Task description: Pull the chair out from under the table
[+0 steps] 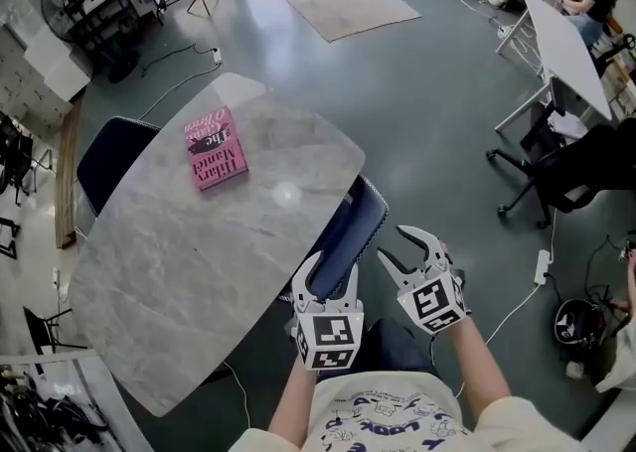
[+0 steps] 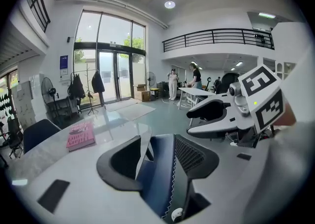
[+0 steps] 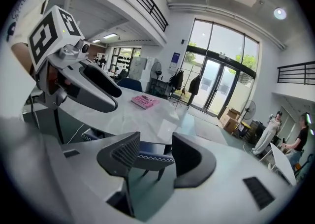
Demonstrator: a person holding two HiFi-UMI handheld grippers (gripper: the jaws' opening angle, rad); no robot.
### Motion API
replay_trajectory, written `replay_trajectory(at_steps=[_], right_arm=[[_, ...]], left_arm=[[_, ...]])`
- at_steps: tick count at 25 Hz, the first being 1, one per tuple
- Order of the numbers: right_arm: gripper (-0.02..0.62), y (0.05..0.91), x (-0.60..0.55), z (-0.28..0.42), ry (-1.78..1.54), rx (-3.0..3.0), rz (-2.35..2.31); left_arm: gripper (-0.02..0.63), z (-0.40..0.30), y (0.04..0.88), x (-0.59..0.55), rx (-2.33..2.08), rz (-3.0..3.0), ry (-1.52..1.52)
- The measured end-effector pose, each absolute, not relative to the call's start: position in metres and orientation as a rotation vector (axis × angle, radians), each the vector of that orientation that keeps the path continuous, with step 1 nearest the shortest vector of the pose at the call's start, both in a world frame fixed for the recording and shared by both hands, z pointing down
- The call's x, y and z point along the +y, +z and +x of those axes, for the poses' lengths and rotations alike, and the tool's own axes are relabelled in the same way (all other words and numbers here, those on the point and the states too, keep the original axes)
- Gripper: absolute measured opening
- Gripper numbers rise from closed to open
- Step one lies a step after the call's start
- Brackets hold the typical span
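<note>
A dark blue chair [image 1: 350,226] is tucked under the right edge of the grey marble table [image 1: 199,271], with only its backrest showing. My left gripper [image 1: 333,271] is open and straddles the top of the backrest [image 2: 160,169]; the pads are not pressing on it. Just right of the backrest, my right gripper [image 1: 391,243] is open and empty, and the chair [image 3: 147,159] shows beyond its jaws. Each gripper view also shows the other gripper: the right gripper [image 2: 194,121] and the left gripper [image 3: 117,99]. A pink book [image 1: 215,148] lies on the table.
A second dark blue chair [image 1: 114,157] sits at the table's far left side. A black office chair [image 1: 556,177] and a white table [image 1: 566,43] stand to the right. A power strip [image 1: 542,266] with a cable lies on the floor near my right side. Rugs [image 1: 348,3] lie farther off.
</note>
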State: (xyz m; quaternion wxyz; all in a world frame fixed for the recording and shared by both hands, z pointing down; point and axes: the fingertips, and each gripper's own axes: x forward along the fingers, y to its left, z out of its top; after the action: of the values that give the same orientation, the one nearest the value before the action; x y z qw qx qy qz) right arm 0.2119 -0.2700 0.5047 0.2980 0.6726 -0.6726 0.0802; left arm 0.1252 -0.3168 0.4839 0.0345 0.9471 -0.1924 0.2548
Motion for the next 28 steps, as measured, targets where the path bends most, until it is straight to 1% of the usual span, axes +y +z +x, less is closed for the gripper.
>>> replay_trajectory(at_steps=[7, 14, 17, 22, 28], right_arm=[[0.23, 0.533, -0.279, 0.214, 0.223, -1.853, 1.586], [0.268, 0.568, -0.29, 0.206, 0.158, -1.901, 1.306], [0.274, 0.581, -0.293, 0.206, 0.108, -1.907, 1.18], [0.278, 0.598, -0.301, 0.201, 0.027, -1.921, 1.024], [0.279, 0.623, -0.311, 0.198, -0.071, -1.892, 0.849]], left_arm=[[0.244, 0.122, 0.519, -0.312, -0.595, 2.826, 0.909], [0.263, 0.116, 0.564, -0.304, -0.596, 2.78, 1.11], [0.279, 0.12, 0.579, -0.302, -0.575, 2.777, 1.208], [0.282, 0.123, 0.605, -0.299, -0.564, 2.75, 1.325], [0.282, 0.117, 0.626, -0.3, -0.57, 2.697, 1.386]])
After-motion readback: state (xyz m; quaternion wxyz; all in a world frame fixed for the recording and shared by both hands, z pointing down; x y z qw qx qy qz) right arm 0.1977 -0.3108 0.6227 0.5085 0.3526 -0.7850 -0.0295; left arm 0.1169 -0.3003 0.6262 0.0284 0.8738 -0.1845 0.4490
